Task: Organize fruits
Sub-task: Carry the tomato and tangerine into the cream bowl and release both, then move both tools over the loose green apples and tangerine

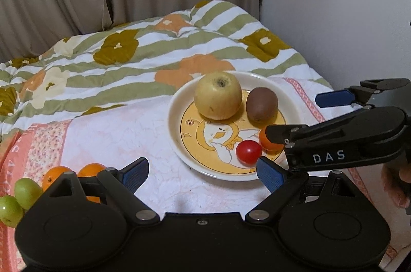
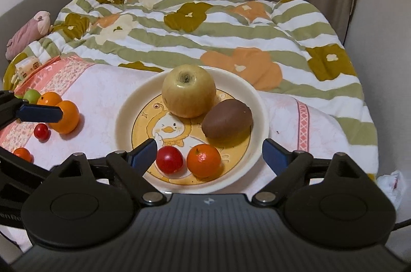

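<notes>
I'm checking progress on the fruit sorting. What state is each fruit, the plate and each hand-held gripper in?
Plate: upright on the cloth, holding four fruits.
Apple: on plate, stem end up.
Kiwi: on plate, lying on its side.
Cherry tomato: on plate, loose.
Small orange: on plate, loose.
Two oranges: off plate, on cloth.
Green fruits: off plate.
Left hand-held gripper: open, empty.
Right hand-held gripper: open, empty.
</notes>
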